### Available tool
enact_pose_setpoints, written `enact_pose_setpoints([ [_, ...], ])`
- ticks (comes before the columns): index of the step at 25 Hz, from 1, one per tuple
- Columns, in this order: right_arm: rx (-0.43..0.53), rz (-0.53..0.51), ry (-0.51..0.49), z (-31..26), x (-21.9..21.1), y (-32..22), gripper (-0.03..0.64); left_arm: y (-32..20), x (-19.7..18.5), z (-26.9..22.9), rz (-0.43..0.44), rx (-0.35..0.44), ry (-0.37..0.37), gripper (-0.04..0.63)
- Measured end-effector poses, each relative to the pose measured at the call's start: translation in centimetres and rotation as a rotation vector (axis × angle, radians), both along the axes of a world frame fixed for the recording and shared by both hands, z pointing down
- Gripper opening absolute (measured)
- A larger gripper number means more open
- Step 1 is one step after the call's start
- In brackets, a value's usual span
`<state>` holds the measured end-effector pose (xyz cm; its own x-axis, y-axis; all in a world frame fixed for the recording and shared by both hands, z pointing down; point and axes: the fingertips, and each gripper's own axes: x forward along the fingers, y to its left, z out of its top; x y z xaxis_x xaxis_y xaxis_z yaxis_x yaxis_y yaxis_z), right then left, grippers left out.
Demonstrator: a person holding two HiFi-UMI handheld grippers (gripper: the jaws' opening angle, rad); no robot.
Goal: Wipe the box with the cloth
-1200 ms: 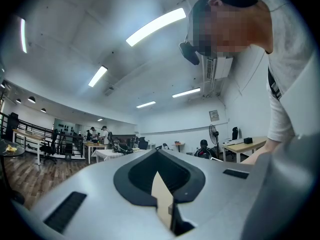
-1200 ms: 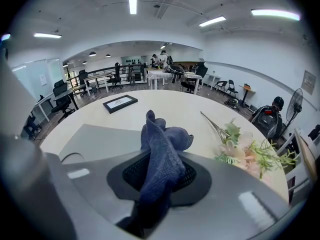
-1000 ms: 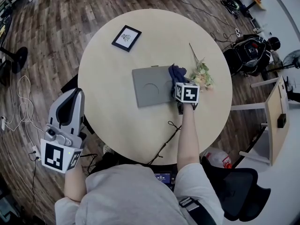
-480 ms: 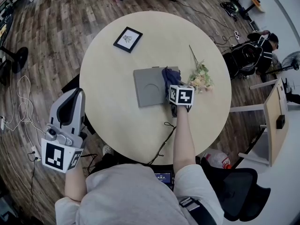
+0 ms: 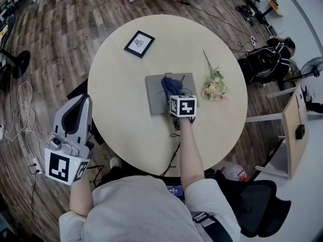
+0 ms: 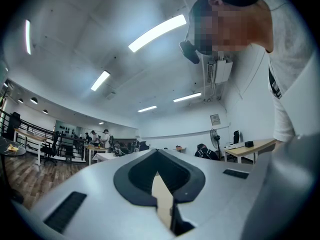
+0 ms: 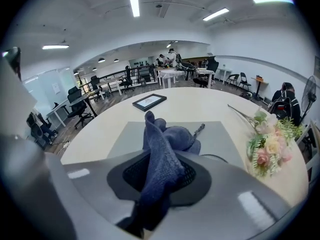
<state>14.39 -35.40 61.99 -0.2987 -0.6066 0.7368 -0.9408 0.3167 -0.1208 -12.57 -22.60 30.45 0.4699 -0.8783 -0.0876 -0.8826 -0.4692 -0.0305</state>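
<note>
At centre frame, your right tool [image 7: 157,186] clamps the blue cloth [image 7: 167,141] on the grey box [image 5: 155,92]; unbraced, that box may slide. Left tool [image 6: 162,201] idles closed.

Dk blue cloth [image 5: 171,86]; grey box [image 5: 154,93]; beige table [image 5: 118,110]; blk pic frame [image 5: 139,44]; pink/cream flowers [image 5: 214,87].
</note>
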Motion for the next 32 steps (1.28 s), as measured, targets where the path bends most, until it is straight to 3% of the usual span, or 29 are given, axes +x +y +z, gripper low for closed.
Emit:
enact_pose_setpoints([
  [5, -0.01, -0.038, -0.033, 0.2, -4.3, 1.1, 0.091, 0.3, -0.7, -0.3, -0.005, 0.006, 0.005, 0.003],
  [14, -0.006, -0.05, -0.064, -0.2, -6.8, 3.2, 0.091, 0.9, -0.9, -0.6, 0.002, 0.018, 0.016, 0.003],
  [32, 0.007, -0.11, -0.071, -0.3, -5.7, 7.9, 0.091, 0.1, 1.8, -1.4, 0.065, 0.035, 0.017, 0.003],
])
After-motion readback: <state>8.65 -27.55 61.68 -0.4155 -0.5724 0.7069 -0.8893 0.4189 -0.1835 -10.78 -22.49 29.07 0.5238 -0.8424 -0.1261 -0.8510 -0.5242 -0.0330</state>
